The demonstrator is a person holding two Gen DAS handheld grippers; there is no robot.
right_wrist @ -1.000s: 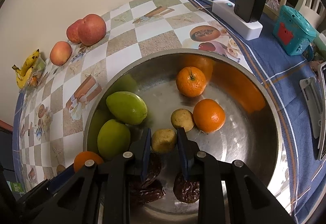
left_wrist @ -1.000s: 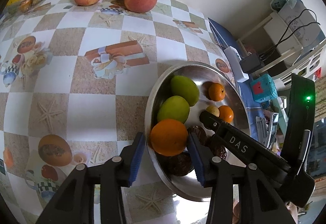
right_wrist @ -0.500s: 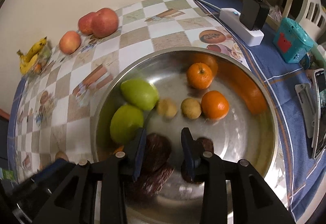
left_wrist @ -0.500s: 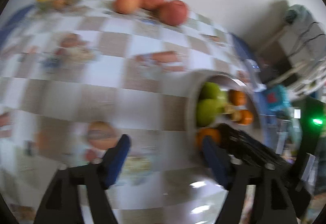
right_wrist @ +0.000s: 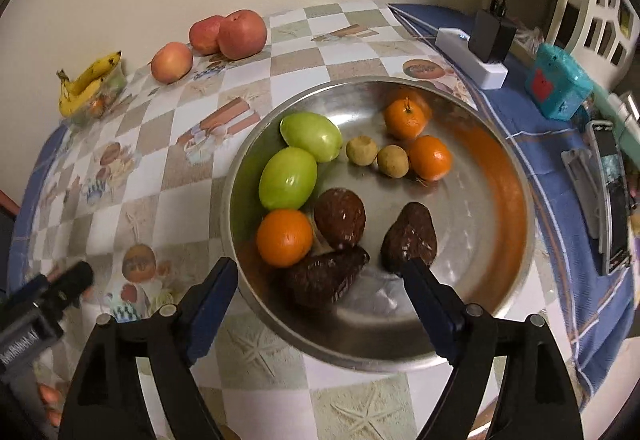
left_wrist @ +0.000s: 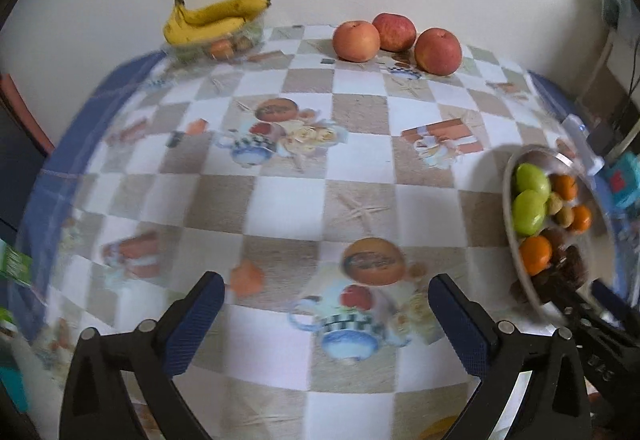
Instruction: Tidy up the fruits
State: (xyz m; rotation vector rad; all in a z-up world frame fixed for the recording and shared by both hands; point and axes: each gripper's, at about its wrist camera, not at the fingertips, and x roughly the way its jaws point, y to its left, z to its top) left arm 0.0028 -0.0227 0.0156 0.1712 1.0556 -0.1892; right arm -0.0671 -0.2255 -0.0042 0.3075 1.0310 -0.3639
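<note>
both the left gripper point(left_wrist: 326, 316) and right gripper point(right_wrist: 320, 294) are opening with nothing between them, fruit sitting grouped in the metal bowl point(right_wrist: 500, 280), while three apples point(left_wrist: 396, 42) and bananas point(left_wrist: 212, 20) are waiting beyond it.

On the table point(right_wrist: 352, 396), the bowl point(right_wrist: 516, 200) holding the fruits lies near the front, with the apples point(right_wrist: 240, 34) behind it and the bananas point(right_wrist: 86, 82) further left.

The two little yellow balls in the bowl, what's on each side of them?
In the right wrist view, the two small yellowish fruits lie between a green fruit and an orange, inside the metal bowl.
</note>
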